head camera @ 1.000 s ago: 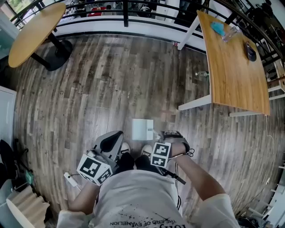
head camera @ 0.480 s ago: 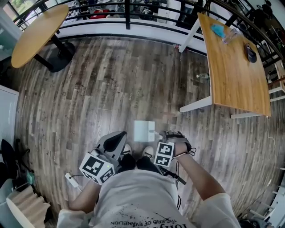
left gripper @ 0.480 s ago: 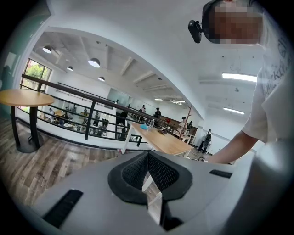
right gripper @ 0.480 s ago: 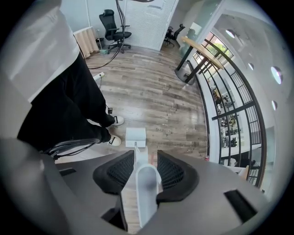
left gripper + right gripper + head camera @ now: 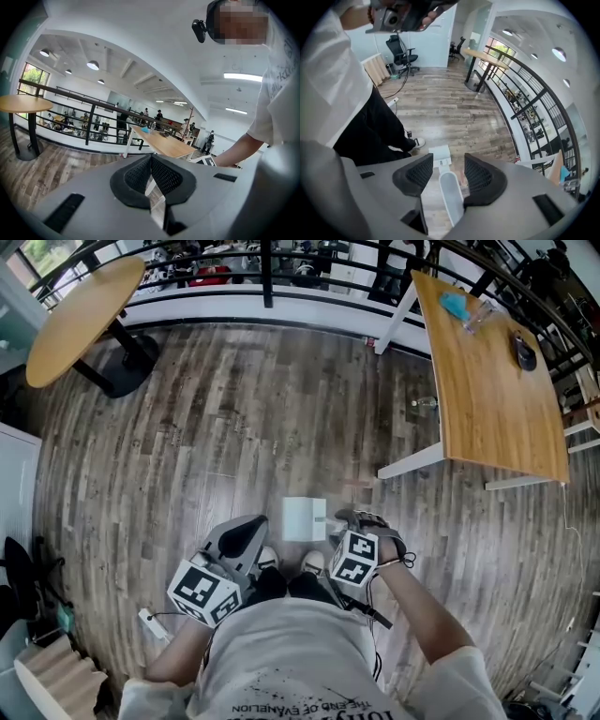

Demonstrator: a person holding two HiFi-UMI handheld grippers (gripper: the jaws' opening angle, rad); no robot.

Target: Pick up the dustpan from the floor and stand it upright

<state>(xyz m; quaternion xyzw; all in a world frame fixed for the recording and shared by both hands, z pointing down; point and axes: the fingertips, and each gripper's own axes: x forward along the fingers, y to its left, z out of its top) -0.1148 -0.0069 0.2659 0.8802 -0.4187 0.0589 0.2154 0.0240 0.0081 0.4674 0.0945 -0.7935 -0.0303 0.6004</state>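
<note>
The right gripper [image 5: 446, 165] has just spread its jaws, the white dustpan [image 5: 450, 193] handle standing loose between them (left gripper [image 5: 151, 160] pressed together)

Open floor [image 5: 234, 418] extends from the dustpan [image 5: 303, 518] on its far and left sides. Shoes [image 5: 312, 562] block its near edge. A rectangular table [image 5: 487, 381] stands to its right. A round table [image 5: 80, 320] and a railing [image 5: 267, 268] stand well apart beyond it.

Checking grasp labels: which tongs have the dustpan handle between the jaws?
The right tongs: their jaws have just been opening and stand apart around the white dustpan handle. The left tongs are shut and empty.
</note>
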